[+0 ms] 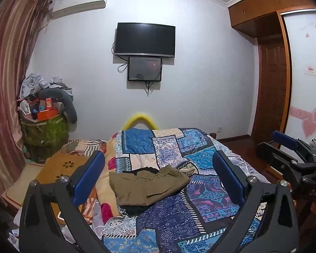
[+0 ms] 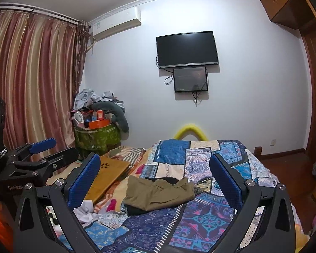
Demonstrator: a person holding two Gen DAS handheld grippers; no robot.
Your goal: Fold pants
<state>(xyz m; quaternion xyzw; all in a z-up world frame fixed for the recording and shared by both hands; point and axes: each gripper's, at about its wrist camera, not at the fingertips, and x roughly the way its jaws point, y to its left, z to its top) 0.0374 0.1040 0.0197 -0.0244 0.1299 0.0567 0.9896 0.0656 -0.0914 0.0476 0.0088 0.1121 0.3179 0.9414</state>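
Olive pants [image 1: 147,184] lie bunched on the bed [image 1: 179,221]; both grippers, left gripper [image 1: 158,177] and right gripper [image 2: 154,179], hover with fingers apart. Each should pinch one waistband corner, then pull flat.

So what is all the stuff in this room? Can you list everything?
pants: one, olive, folded on the quilt
dark garment: one, black, under the pants
quilt: one, blue patchwork, covering the bed
lap tray: one, wooden, on the bed left of the pants
television: one, black, on the wall
small screen: one, dark, below the television
air conditioner: one, white, high on the wall
curtains: striped pink, left side
clutter pile: one, mixed colours, corner
wardrobe: one, brown, right
left gripper: blue pads, open, empty
right gripper: blue pads, open, empty
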